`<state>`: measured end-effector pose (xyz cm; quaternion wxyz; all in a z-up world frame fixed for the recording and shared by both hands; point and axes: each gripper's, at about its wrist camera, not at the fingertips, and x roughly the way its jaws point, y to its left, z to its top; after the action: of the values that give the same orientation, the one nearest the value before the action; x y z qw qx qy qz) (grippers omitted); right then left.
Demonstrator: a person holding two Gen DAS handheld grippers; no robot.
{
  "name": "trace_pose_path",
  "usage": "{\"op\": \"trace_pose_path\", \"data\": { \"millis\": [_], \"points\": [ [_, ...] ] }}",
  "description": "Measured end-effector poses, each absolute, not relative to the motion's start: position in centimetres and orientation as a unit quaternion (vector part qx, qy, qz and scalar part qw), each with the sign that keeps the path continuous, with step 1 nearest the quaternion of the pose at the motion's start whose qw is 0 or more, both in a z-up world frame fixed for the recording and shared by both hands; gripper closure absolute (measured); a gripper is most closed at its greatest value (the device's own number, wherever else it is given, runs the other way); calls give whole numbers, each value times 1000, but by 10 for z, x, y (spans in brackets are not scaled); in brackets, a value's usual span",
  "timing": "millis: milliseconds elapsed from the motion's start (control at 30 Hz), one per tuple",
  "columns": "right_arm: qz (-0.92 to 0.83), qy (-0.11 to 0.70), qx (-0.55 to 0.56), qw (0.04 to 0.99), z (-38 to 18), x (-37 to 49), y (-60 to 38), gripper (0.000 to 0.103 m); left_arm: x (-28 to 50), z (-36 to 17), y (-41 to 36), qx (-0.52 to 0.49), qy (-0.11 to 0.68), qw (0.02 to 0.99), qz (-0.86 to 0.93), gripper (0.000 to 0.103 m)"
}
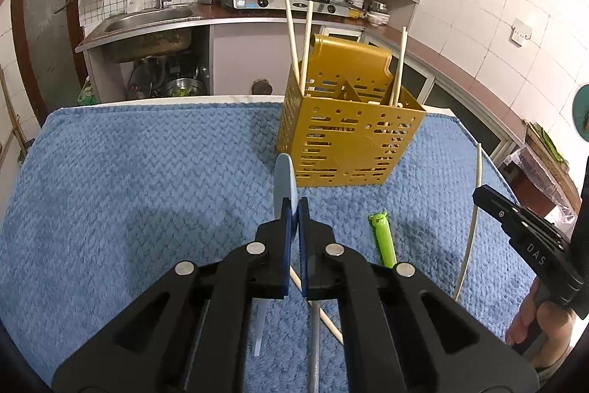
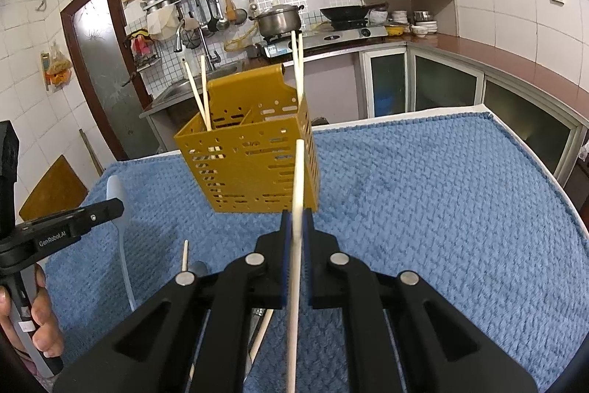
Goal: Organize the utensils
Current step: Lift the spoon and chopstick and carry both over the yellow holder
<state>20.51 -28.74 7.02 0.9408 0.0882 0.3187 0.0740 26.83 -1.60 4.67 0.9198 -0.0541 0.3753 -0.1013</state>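
Both my jaws grip: left gripper [image 1: 293, 205] a spoon [image 1: 284, 177], right gripper [image 2: 296, 218] a chopstick [image 2: 297, 194], long axis toward the holder [image 2: 254, 150], probably nearer.

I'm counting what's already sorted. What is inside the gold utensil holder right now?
Gold utensil holder: two chopsticks lean in its left compartment, and at least one more stands on the right side. Their lower ends, and anything lying low, are mostly hidden behind the perforated walls.
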Motion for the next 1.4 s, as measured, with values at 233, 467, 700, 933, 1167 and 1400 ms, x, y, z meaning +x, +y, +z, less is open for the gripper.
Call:
{"op": "trace_pose_path", "data": {
  "millis": [233, 467, 700, 933, 1167, 1400],
  "points": [
    [75, 306, 86, 945, 80, 201, -286, 97, 266, 56, -15, -62, 364, 923, -105, 101],
    [74, 287, 82, 952, 100, 202, -287, 97, 269, 76, -17, -67, 344, 930, -109, 101],
    [70, 269, 74, 958, 118, 208, -286, 97, 275, 92, -17, -79, 323, 935, -120, 101],
    [67, 256, 64, 962, 134, 217, -280, 97, 286, 118, -17, -93, 301, 940, -133, 101],
    [64, 233, 51, 969, 175, 232, -278, 97, 302, 160, -27, -101, 258, 949, -152, 101],
    [63, 199, 36, 977, 230, 259, -274, 97, 331, 201, -38, -112, 206, 957, -171, 101]
  ]
}}
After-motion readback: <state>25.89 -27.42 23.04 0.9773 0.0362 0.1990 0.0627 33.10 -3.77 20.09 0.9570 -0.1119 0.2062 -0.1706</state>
